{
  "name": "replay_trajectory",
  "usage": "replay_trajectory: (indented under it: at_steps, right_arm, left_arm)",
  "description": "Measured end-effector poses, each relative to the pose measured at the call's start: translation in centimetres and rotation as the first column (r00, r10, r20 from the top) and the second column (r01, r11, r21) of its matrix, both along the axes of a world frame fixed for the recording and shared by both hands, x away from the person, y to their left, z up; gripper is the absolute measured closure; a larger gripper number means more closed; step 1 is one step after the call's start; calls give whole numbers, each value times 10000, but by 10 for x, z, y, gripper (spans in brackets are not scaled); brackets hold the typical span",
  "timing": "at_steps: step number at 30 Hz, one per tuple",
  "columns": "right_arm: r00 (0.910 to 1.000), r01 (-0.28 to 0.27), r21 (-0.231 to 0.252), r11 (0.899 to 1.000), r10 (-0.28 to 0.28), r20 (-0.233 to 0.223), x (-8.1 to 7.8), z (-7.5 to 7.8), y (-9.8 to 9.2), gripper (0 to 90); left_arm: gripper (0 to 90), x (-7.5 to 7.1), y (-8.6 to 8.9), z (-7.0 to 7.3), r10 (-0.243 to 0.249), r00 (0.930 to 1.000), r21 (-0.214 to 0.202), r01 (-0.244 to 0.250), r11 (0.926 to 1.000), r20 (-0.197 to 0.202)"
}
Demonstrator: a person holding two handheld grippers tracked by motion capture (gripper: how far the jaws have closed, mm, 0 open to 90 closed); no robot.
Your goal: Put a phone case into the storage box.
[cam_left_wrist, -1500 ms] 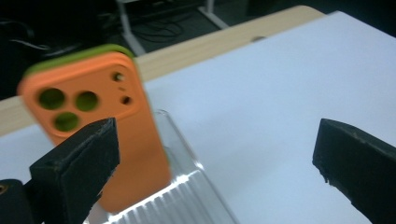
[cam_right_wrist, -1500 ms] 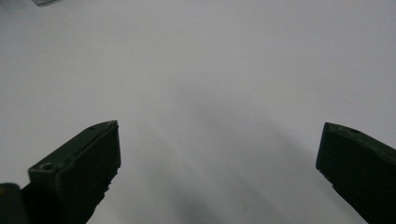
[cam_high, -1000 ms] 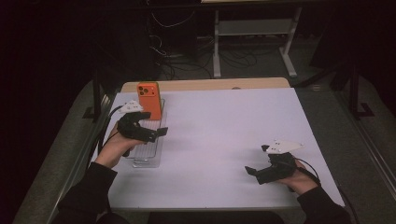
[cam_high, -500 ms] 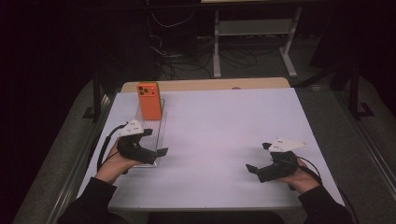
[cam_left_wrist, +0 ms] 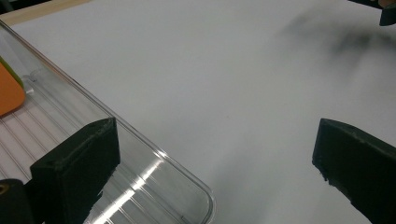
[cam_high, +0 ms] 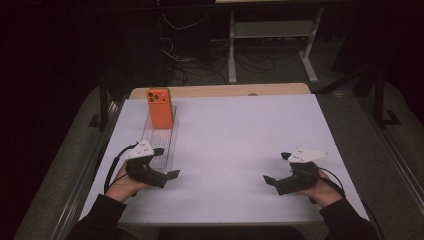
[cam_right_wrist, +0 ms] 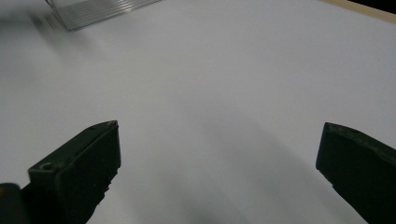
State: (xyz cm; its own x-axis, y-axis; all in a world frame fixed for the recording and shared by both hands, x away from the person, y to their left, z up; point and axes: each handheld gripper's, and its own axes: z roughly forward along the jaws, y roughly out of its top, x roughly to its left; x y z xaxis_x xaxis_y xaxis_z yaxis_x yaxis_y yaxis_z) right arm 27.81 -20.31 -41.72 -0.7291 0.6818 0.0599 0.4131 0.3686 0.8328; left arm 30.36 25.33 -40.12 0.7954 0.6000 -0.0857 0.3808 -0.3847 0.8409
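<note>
An orange phone (cam_high: 160, 107) stands upright at the far end of a long clear ribbed tray (cam_high: 164, 142) on the left of the white table (cam_high: 240, 130). My left gripper (cam_high: 166, 162) is at the tray's near end, open and holding nothing. In the left gripper view its left jaw hangs over the tray's corner (cam_left_wrist: 154, 158), and the phone's edge (cam_left_wrist: 9, 91) shows at far left. My right gripper (cam_high: 276, 167) is low over the table's right side, open and empty. The right gripper view has bare white table between the gripper (cam_right_wrist: 219, 144) jaws and the tray (cam_right_wrist: 98, 9) far off.
A wooden strip (cam_high: 225, 91) borders the table's far edge. Beyond it are a white desk frame (cam_high: 270, 35) and cables on a dark floor. Metal rails run along both table sides. The other gripper (cam_left_wrist: 387, 11) shows at top right in the left gripper view.
My left gripper has drawn back from beside the phone to the tray's near end, toward the person. The phone stays standing in the tray. The right gripper has barely moved.
</note>
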Motion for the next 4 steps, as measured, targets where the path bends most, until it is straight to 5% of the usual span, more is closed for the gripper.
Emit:
replay_trajectory:
  at_steps: [4]
  right_arm:
    - [10000,0,15,10000,0,39,1,0,0,0]
  left_arm:
    - [2,0,0,-1,-56,10000,17,57,10000,-30]
